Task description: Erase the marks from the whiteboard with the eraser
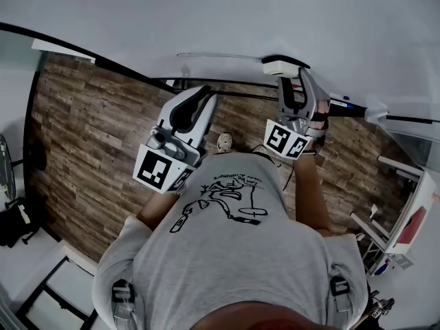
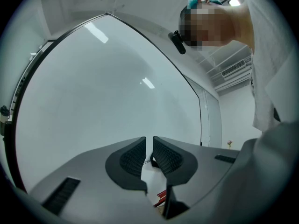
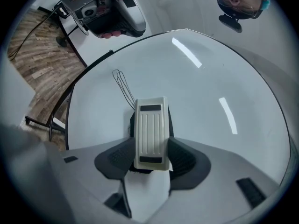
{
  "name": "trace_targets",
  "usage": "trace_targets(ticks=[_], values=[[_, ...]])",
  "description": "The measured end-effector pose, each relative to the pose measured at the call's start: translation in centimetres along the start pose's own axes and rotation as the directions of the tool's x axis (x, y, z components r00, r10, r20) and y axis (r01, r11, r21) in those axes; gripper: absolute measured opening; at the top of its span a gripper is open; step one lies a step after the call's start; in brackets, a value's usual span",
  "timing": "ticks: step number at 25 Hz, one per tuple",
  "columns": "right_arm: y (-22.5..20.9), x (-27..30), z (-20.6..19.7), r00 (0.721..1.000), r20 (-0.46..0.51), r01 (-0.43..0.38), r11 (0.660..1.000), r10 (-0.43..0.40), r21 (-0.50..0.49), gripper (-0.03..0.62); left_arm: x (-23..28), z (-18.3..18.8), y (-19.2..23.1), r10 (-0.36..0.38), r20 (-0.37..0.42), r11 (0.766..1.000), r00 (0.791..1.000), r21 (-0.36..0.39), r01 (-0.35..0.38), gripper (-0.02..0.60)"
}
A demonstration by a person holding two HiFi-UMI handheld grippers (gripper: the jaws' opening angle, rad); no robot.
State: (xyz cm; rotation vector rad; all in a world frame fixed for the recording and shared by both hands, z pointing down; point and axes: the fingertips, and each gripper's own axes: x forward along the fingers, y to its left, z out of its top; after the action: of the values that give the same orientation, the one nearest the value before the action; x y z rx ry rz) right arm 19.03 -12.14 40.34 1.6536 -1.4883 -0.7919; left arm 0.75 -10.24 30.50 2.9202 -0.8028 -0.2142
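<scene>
Two grippers are present, the left gripper (image 2: 149, 147) and the right gripper (image 3: 152, 157), each fitted with two jaws and one marker cube. One eraser (image 3: 151, 130) and one whiteboard (image 3: 205, 111) are in view. One drawn mark (image 3: 122, 86), a thin looped line, shows on the whiteboard.

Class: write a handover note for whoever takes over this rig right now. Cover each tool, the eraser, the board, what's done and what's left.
Left tool: jaws almost together, holding nothing.
Right tool: shut on the eraser, which points at the whiteboard.
Marks: one thin looped line just beyond the eraser's far end; the rest of the visible board is clean.
Left to do: wipe that line.
</scene>
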Motion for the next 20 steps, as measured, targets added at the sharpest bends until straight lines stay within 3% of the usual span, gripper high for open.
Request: trace_targets(ticks=[20], values=[[3.0,0.6,-0.2,1.0,-0.009,-0.029,0.999,0.029,-0.024,0.227,-1.0,0.0,0.6,0.027,0.0,1.0,1.0,0.001,-0.027,0.061]])
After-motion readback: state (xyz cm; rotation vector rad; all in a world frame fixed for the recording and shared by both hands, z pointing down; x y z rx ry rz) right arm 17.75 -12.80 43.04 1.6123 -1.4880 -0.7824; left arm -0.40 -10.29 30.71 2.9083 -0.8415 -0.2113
